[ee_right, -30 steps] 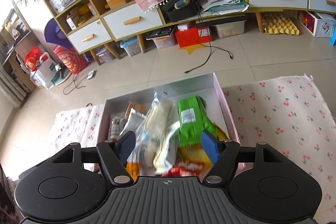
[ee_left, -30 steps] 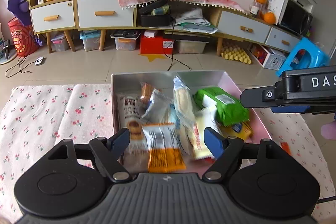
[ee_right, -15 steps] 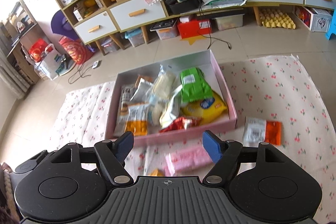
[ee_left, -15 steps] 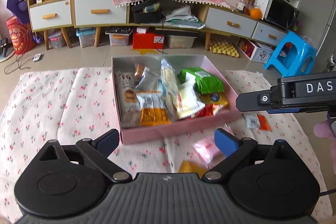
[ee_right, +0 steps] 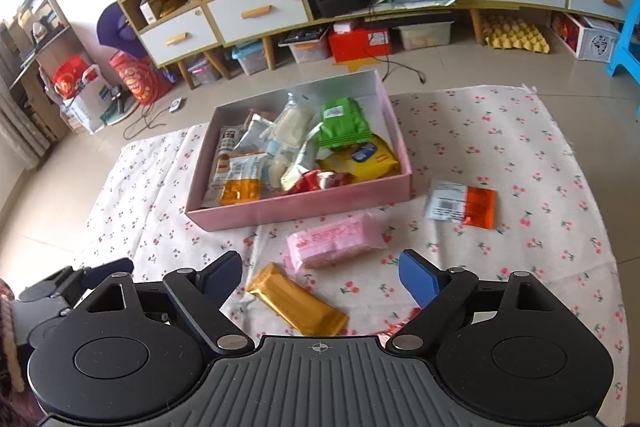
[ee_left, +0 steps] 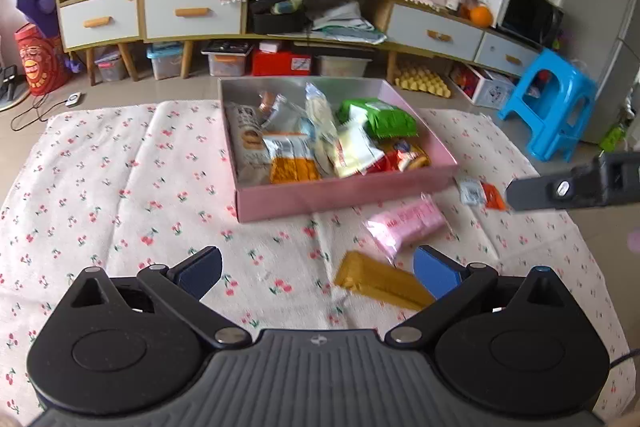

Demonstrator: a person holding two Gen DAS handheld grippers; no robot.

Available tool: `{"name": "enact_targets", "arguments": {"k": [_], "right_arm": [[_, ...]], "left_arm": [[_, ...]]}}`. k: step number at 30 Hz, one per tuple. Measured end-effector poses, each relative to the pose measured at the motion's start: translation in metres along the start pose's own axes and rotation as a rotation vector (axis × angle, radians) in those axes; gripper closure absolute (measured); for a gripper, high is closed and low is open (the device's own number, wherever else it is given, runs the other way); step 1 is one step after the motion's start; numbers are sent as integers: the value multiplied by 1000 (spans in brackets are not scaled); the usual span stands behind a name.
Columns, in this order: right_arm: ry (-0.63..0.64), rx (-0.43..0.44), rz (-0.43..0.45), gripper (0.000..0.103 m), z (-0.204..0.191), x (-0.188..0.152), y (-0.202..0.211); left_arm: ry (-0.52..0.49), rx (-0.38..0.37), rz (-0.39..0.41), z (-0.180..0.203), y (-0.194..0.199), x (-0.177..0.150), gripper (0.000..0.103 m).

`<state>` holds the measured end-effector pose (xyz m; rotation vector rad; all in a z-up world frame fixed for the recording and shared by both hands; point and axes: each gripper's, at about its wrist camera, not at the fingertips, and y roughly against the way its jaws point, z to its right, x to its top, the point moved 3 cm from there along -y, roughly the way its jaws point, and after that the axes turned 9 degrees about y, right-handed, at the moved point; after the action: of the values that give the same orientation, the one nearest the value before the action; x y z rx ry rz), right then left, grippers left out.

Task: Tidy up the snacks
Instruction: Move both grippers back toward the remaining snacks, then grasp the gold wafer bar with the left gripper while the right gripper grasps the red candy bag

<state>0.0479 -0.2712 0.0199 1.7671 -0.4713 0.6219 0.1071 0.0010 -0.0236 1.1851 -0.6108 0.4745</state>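
Since the earlier frames, both views are drawn back from the pink box (ee_left: 344, 193), so that the cherry-print cloth (ee_left: 120, 179) in front of it is now seen, with loose snacks lying on it. The jaws of the left hand-held gripper (ee_left: 316, 273) have just been opening and are now set wide apart, with nothing pressed between them. The jaws of the right hand-held gripper (ee_right: 320, 277) have likewise just been opening and are held apart, empty.

In the left wrist view, the pink box is placed in the upper middle of the frame, and it is filled with packets: a green packet (ee_left: 380, 117) at its upper right, an orange-bottomed packet (ee_left: 292, 167) near its lower edge, and pale wrappers in between. Below and to the right of the box, a pink packet (ee_left: 406, 227) is laid on the cloth, and a gold bar (ee_left: 380, 285) is seen just below it, close to the right blue pad. A white-and-orange sachet (ee_left: 480, 193) is found at the right, beside the box's corner; its print is too blurred to be read.

In the right wrist view, the same gold bar (ee_right: 296, 301) is seen between the two pads at lower middle, the pink packet (ee_right: 332, 241) just above it, and the white-and-orange sachet (ee_right: 460, 205) at centre right. A red wrapper edge (ee_right: 396, 327), possibly another snack, is glimpsed at the gripper's body. The cloth appears to be spread on the tiled floor (ee_right: 460, 67).
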Motion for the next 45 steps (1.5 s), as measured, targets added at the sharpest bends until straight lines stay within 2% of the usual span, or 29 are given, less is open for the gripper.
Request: {"name": "enact_targets", "arguments": {"k": [6, 12, 16, 23, 26, 31, 35, 39, 45], "right_arm": [[-58, -19, 38, 13, 27, -19, 6], [-123, -25, -27, 12, 53, -44, -2], [-191, -14, -130, 13, 64, -62, -16], [-378, 65, -223, 14, 76, -80, -36], [-402, 72, -230, 23, 72, -80, -42], [-411, 63, -219, 50, 65, -74, -55], [-476, 60, -190, 58, 69, -73, -61], [-503, 29, -192, 72, 73, -75, -68], [-454, 4, -167, 73, 74, -70, -65]], "left_arm": [[-40, -13, -11, 2, -3, -19, 1], [-119, -23, -25, 8, -8, -36, 1], [-152, -11, -53, 10, -15, -44, 1], [-147, -14, -79, 15, -22, -49, 1], [-152, -12, -86, 19, -25, -50, 1], [-127, 0, -108, 22, -29, -50, 6], [-80, 4, -125, 27, -30, -49, 12], [18, -7, -135, 34, -33, -46, 15], [239, -1, -171, 42, -45, -40, 26]]}}
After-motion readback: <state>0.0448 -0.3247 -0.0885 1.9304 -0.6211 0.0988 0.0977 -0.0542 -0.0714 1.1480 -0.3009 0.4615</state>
